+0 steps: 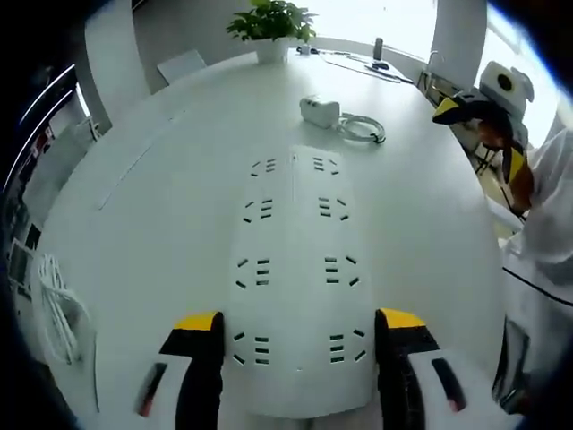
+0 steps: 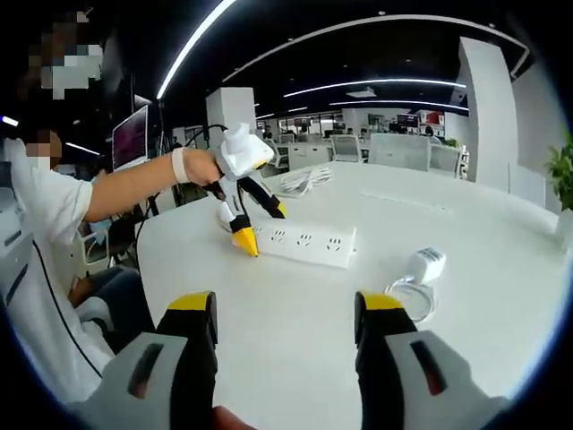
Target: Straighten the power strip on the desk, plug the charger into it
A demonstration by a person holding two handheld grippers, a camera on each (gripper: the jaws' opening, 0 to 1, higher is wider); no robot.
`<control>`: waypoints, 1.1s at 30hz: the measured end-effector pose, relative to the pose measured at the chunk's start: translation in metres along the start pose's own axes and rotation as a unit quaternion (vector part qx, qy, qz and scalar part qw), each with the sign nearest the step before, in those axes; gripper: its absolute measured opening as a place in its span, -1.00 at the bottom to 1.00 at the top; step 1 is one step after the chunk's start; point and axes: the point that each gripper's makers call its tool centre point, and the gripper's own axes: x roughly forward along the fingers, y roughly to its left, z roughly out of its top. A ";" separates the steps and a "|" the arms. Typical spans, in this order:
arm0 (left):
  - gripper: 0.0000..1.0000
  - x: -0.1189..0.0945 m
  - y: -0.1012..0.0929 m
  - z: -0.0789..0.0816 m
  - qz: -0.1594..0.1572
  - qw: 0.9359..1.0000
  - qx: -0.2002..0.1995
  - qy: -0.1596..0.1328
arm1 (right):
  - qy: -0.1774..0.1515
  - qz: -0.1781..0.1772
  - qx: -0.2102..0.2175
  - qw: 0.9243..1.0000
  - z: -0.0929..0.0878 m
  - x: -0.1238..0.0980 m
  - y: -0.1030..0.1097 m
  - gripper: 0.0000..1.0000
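The power strip [image 1: 295, 269] lies flat on the big white worktop [image 1: 161, 206]. It is long and white, with two rows of plug holes on top. In the left gripper view the left gripper [image 1: 300, 336] has its yellow-tipped fingers [image 1: 199, 324] spread wide, one on each side of the near end of the power strip. The fingers sit just beside the strip's edges, and I cannot tell if they are touching it. In the right gripper view the left gripper [image 2: 255, 228] is held in a person's hand [image 2: 201, 167] and points down at one end of the power strip [image 2: 304, 242].

The charger [image 1: 320, 110] is a small white block. It sits on the worktop past the far end of the power strip, well apart from it. Its white cable [image 1: 363, 128] lies in a loose coil just beside it. In the right gripper view the charger [image 2: 426, 264] and its cable [image 2: 407, 296] are near the right gripper [image 2: 285, 313]. The right gripper's fingers [image 2: 192, 309] are spread apart and hold nothing.

A white pot [image 1: 271, 49] with a green plant [image 1: 271, 20] in it stands beyond the charger, at the far end of the worktop. More white cable [image 2: 304, 179] lies piled past the power strip.

The room is a big office with long ceiling lights [image 2: 192, 49], desks and screens [image 2: 130, 136]. The person wears a white shirt [image 2: 36, 215].
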 end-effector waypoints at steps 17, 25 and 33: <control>0.40 -0.001 -0.011 -0.004 -0.001 1.000 0.001 0.003 | 0.026 0.008 -0.097 0.995 0.023 0.003 -0.015 0.28; 0.40 -0.002 -0.012 -0.005 -0.002 1.000 0.003 0.004 | 0.077 0.078 -0.191 0.975 0.037 0.038 -0.028 0.37; 0.40 -0.002 -0.007 -0.004 -0.002 1.000 0.003 0.004 | 0.121 0.126 -0.248 0.953 0.040 0.073 -0.046 0.41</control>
